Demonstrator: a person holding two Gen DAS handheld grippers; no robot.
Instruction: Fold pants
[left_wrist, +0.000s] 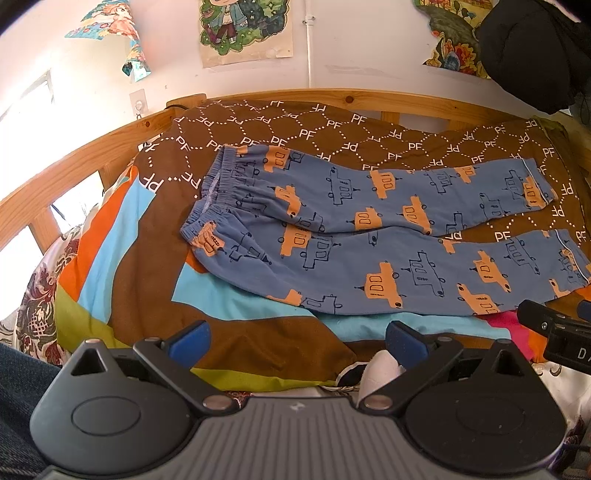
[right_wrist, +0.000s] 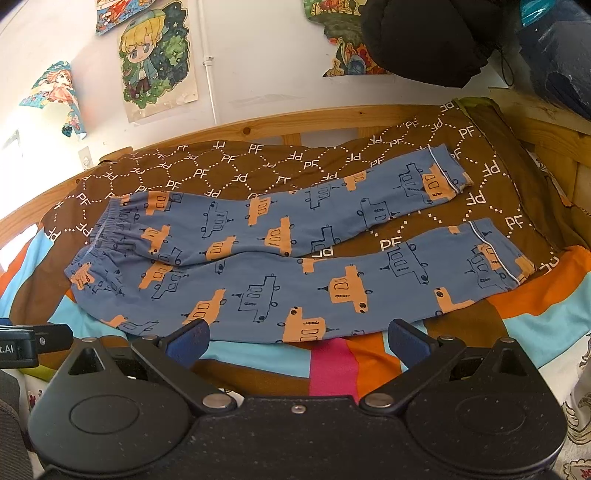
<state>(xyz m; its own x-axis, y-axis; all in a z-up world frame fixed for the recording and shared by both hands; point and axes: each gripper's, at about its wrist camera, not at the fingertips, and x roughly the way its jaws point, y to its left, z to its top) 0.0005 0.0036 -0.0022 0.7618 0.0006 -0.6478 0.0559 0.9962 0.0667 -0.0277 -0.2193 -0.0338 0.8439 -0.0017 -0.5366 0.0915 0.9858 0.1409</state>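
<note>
Pants lie flat on the bed, on a brown bedspread printed with white PF letters; the near leg spills onto the striped multicolour part of the cover. Wooden bed rail runs behind the pants, against a white wall with cartoon posters. Dark garment hangs above the pants' cuff end. Nothing lies on top of the pants.

Pants' long axis runs left-right, parallel to the rail: elastic waistband at left, 2 cuffs at right. Legs are spread apart, a wedge of brown bedspread showing between them toward the cuffs.

Left tongs released, fingers wide apart, hovering short of the pants' near edge below the waist half. Right tongs also released, wide apart, hovering just at the near leg's edge, not touching it.
</note>
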